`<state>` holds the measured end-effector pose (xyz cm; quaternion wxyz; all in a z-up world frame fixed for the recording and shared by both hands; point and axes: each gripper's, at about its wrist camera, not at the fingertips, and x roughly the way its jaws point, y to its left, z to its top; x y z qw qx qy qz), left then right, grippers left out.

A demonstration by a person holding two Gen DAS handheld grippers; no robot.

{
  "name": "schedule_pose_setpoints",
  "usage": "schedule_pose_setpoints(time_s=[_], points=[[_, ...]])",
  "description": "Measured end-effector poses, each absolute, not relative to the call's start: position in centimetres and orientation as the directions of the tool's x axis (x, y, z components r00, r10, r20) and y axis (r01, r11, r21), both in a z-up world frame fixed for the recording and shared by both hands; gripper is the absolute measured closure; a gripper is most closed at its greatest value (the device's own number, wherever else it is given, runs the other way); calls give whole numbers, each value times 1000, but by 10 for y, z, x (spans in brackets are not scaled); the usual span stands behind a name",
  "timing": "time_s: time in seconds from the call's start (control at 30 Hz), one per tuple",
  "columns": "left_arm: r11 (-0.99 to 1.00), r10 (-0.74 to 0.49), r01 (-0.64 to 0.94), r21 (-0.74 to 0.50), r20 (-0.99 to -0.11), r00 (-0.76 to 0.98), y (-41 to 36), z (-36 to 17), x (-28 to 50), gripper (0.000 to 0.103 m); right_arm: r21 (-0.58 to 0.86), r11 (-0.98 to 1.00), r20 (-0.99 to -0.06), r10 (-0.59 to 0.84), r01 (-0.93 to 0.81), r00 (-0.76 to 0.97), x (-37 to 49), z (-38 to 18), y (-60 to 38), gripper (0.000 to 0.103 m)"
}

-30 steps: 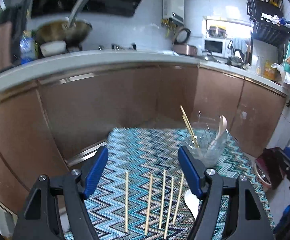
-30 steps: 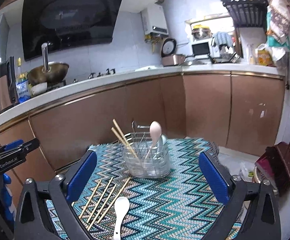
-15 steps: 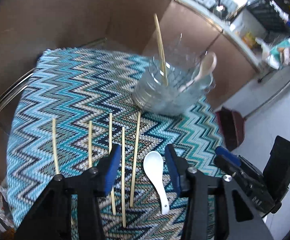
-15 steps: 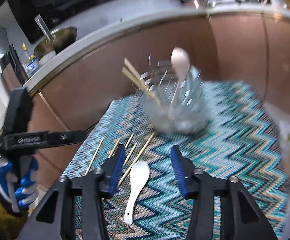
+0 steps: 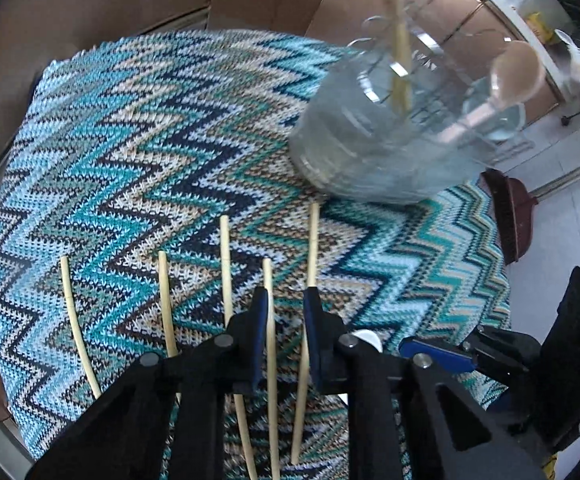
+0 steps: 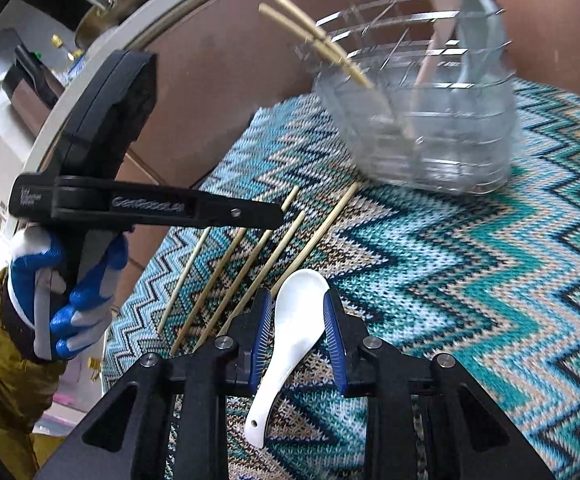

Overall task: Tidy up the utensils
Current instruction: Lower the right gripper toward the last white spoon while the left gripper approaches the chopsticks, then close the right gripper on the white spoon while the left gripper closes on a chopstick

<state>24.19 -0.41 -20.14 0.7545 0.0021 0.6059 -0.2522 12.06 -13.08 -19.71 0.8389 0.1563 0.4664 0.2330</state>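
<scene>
**Utensils: both grippers lowered to pick**

Left gripper [image 5: 286, 300]: dropped from above, jaws narrowed but unclenched, one chopstick [image 5: 268, 320] between them. Right gripper [image 6: 296, 304]: likewise, jaws astride spoon [image 6: 290, 336], not gripping. Picks imminent. Holder [image 6: 430, 120] ahead of both, blurred; contact with desk cloth [image 6: 470, 280] unclear.

The tabletop [image 5: 138, 128] is covered by a blue zigzag cloth. Five thin chopsticks [image 5: 224, 264] lie side by side on it, with a white spoon [image 6: 290, 344] just beside them. A clear holder [image 6: 430, 132] stands near their tips.
</scene>
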Motion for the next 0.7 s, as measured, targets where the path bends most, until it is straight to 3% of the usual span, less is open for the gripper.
schedule_pose_setpoints(time_s=[0.7], points=[[882,-308,403,-244,-946,102,-38,-234,251,91,480,825,-761,561,-299,326,158,-224,-126,78]])
